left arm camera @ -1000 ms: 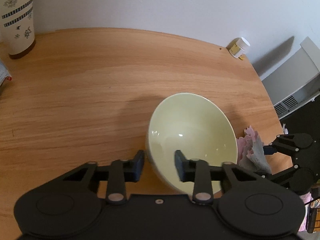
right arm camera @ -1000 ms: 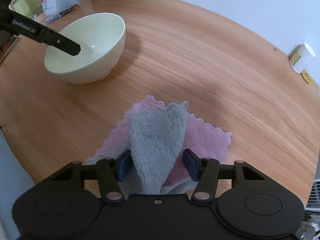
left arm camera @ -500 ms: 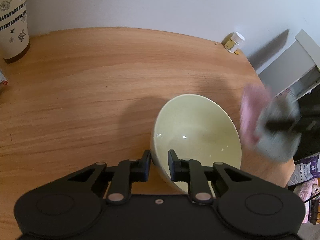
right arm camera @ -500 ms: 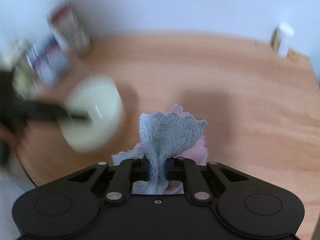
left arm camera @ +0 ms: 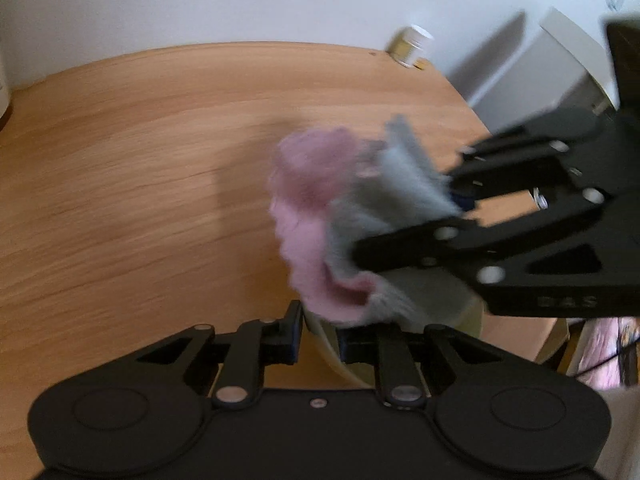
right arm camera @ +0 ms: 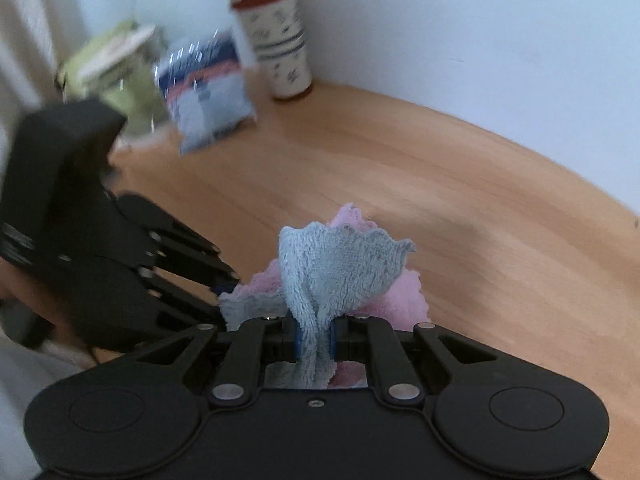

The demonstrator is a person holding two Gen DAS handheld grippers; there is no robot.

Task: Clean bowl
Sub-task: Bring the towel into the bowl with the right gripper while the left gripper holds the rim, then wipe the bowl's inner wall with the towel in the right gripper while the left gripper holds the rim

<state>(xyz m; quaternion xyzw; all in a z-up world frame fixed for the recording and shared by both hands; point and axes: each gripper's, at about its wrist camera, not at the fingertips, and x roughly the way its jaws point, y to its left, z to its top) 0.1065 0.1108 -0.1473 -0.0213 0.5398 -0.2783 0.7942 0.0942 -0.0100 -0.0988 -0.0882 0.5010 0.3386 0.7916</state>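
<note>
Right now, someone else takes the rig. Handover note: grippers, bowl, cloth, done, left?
Left gripper: shut on the bowl rim, one finger outside, one inside. Most of the bowl is hidden behind the cloth.
Right gripper: shut on the cloth, grey and pink, bunched between the fingers.
In the left view the cloth hangs right over the bowl's mouth; the frame is blurred, so contact with the inside cannot be confirmed.
Done: bowl gripped, cloth picked up and brought to the bowl.
Left: wipe the inside, then set bowl and cloth down on the table.
</note>
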